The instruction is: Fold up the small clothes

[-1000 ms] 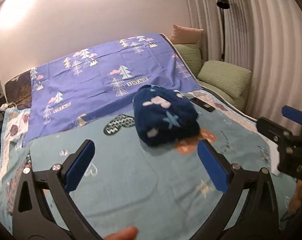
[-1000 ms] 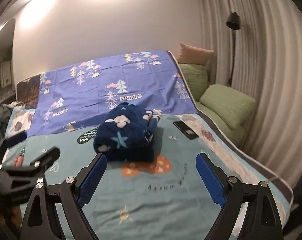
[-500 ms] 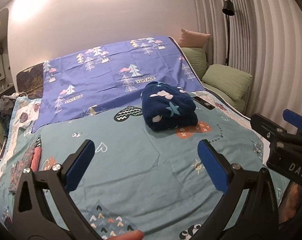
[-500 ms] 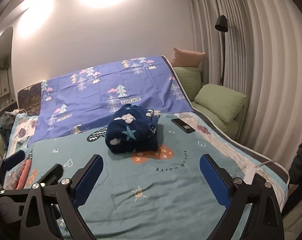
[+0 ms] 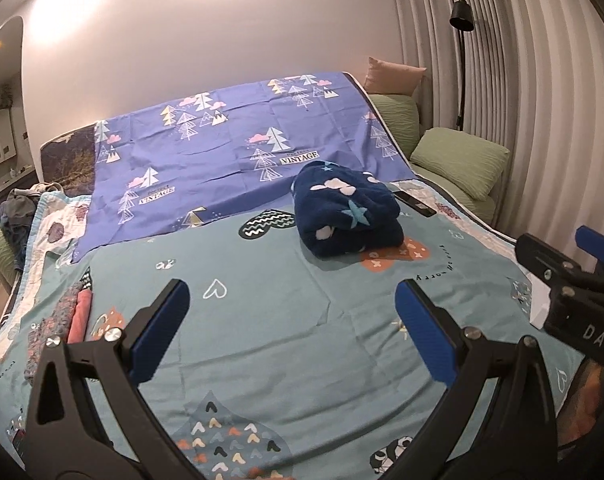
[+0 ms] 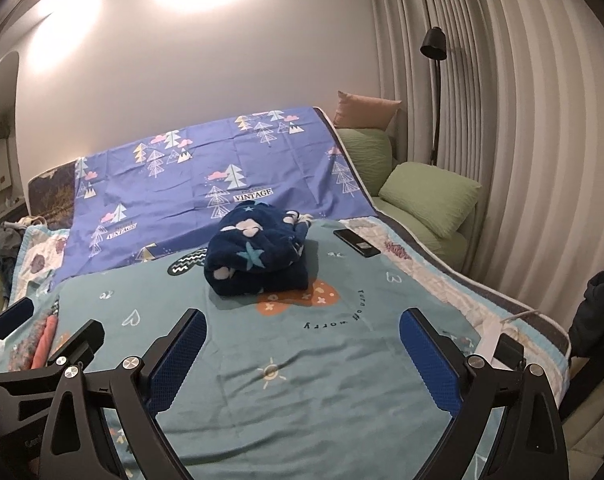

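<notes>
Both grippers hang spread wide and empty above my end of the bed: my left gripper [image 5: 292, 334] and my right gripper [image 6: 303, 354] each show two blue pads with bare teal sheet [image 5: 262, 320] between them, nothing pinched.

Ahead of both tools, well apart from the fingertips, sits the navy fleece garment [image 5: 345, 216], a thick bundle with pale clouds and stars, resting on the teal sheet partly over an orange printed patch. From the left camera it lies ahead and a little to the right; from the right camera the same bundle [image 6: 258, 258] lies ahead and slightly left. So it sits roughly between the two tools, and I judge neither clearly nearer. Its long axis seems to run across my line of approach, left to right, with a rolled edge facing me. I read it as already folded, so the coming move is likely a reach elsewhere for another piece.

Just beyond and right of the bundle lies a dark phone [image 6: 357, 243]. Farther back, a purple tree-print sheet [image 5: 230, 152] covers the head end, with green pillows [image 6: 429, 196] near the curtain.

Only the left view shows the right tool's body at its edge; only the right view shows a white cable [image 6: 517, 316] at the bed's right side. A folded pink-and-patterned stack [image 5: 74, 312] lies at the left edge.
</notes>
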